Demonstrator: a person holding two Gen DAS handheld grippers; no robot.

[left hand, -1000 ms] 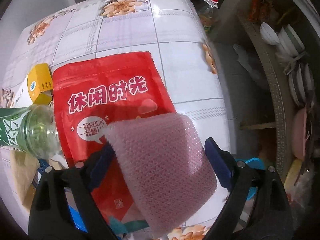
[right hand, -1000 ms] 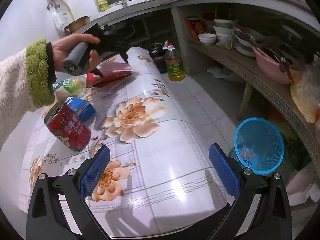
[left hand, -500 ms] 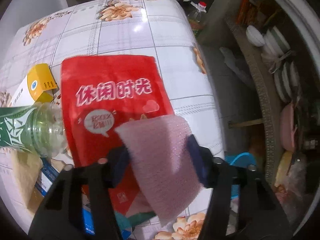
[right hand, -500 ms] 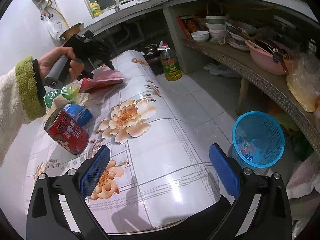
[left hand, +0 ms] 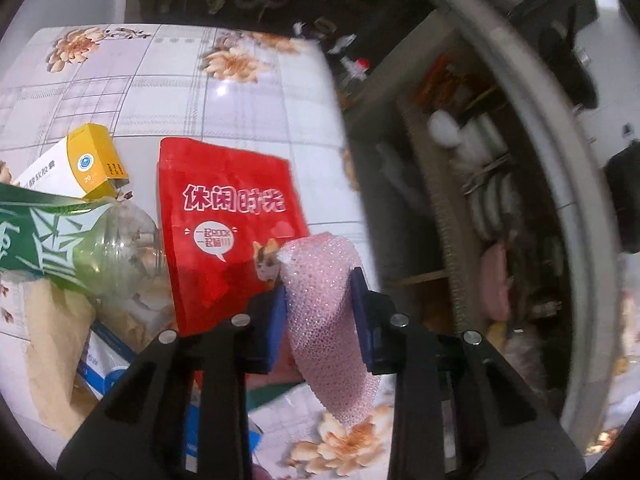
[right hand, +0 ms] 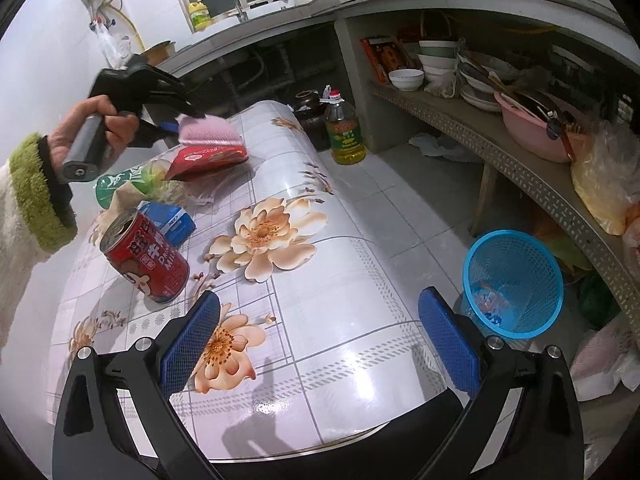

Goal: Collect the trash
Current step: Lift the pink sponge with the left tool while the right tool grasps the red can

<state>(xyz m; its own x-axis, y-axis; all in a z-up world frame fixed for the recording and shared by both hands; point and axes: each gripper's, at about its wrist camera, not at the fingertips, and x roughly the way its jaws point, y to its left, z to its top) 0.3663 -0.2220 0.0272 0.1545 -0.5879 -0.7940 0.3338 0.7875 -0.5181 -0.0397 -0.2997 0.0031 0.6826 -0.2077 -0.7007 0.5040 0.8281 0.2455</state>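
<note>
In the left wrist view the left gripper (left hand: 318, 300) sits at the near edge, its blue fingers (left hand: 276, 316) closing on a pink foam net sleeve (left hand: 328, 320) that stands pinched between them, bulging above and below the pads. Just behind the sleeve, toward 11 o'clock, a red snack pouch (left hand: 224, 232) lies flat on the flower-patterned worktop (left hand: 248, 104). At 9 o'clock of the pouch a green-labelled plastic bottle (left hand: 72, 248) lies on its side, its clear base touching the pouch edge. Beyond the bottle, at 10 o'clock, rests a yellow and white carton (left hand: 80, 164). A blue and white box (left hand: 104, 356) lies half hidden at 8 o'clock, under a brown paper scrap (left hand: 56, 344).

In the right wrist view the right gripper (right hand: 320, 340) hovers above the near end of the worktop with its fingers (right hand: 448, 340) spread wide and nothing between them. At 10 o'clock from it a red drink can (right hand: 148, 256) lies tilted on the worktop, opened top toward the camera, and the blue box sits just behind it. At 3 o'clock, on the tiled floor (right hand: 400, 200) well apart from the worktop, stands a blue mesh wastebasket (right hand: 516, 280) with some scraps inside. Farther off, at 11 o'clock, a hand (right hand: 92, 128) in a cream sleeve with a green cuff (right hand: 36, 192) holds the left gripper, with the pink sleeve raised above the red pouch. Past the far end of the worktop stands a cooking oil bottle (right hand: 344, 128) on the floor
</note>
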